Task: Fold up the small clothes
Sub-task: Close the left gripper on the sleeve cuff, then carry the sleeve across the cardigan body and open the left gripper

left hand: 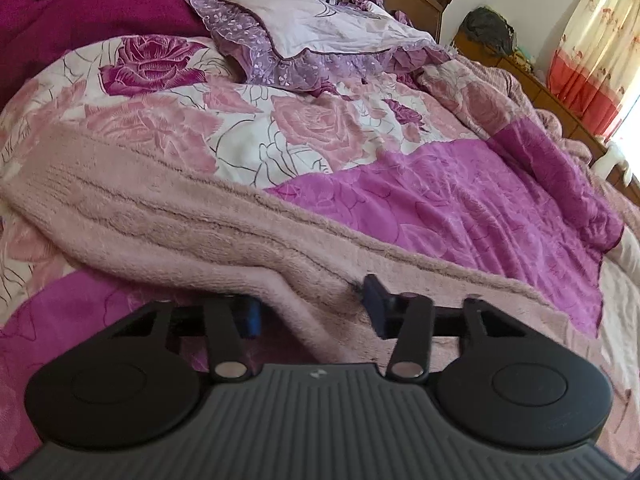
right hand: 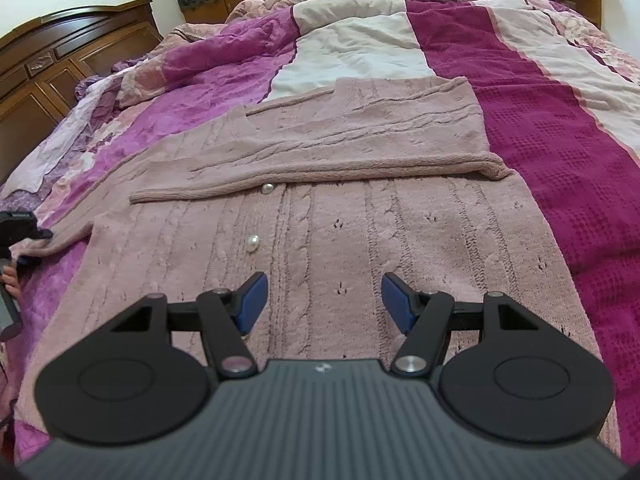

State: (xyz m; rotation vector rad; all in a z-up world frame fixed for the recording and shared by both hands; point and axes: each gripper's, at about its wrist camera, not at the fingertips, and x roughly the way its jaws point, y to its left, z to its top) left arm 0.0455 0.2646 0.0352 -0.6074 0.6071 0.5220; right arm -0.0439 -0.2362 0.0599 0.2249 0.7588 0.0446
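A pink cable-knit cardigan [right hand: 360,240] with pearl buttons [right hand: 253,243] lies flat on the bed, one sleeve [right hand: 360,128] folded across its chest. My right gripper [right hand: 324,300] hovers just above its lower front, open, with nothing between the blue pads. In the left wrist view the other sleeve [left hand: 168,216] runs across the floral quilt toward my left gripper [left hand: 312,310]. Its fuzzy edge lies bunched between the jaws, which stand apart; fabric drapes over the left pad [left hand: 251,316]. The left gripper [right hand: 18,232] also shows at the left edge of the right wrist view, at the sleeve's end.
The bed carries a floral pink and magenta quilt [left hand: 440,208], a dark magenta blanket [right hand: 552,128] to the right of the cardigan and a lilac lace pillow [left hand: 304,36] at the head. A wooden headboard [right hand: 60,48] and a low wooden cabinet [left hand: 532,80] border the bed.
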